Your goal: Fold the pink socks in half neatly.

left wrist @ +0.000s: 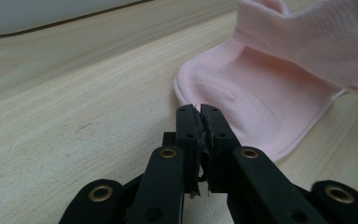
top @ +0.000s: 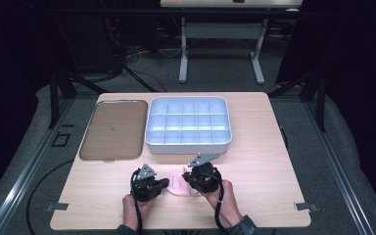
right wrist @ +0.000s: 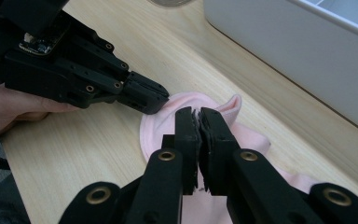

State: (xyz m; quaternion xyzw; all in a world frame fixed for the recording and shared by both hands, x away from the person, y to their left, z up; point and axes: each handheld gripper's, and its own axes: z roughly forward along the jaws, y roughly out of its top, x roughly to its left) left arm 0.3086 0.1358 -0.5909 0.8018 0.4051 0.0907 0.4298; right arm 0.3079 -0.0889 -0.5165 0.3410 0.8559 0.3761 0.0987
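Note:
A small pink cloth [top: 178, 186] lies on the wooden table near its front edge, between my two grippers. My left gripper [top: 166, 182] lies low on the table, and in its own view its jaws [left wrist: 199, 108] are shut, tips pinching the near rim of the pink cloth [left wrist: 261, 107]. The right gripper [top: 186, 177] comes in from the right. Its jaws [right wrist: 198, 111] are shut on a fold of the pink cloth [right wrist: 161, 133], lifted above the flat part. In the right gripper view the left gripper [right wrist: 156, 100] tips touch the cloth's rim.
Behind the grippers stands a white box [top: 188, 147] with several compartments, and its wall [right wrist: 284, 46] is close to the right gripper. A brown tray [top: 112, 128] lies at the box's left. Bare tabletop stretches to both sides of the hands.

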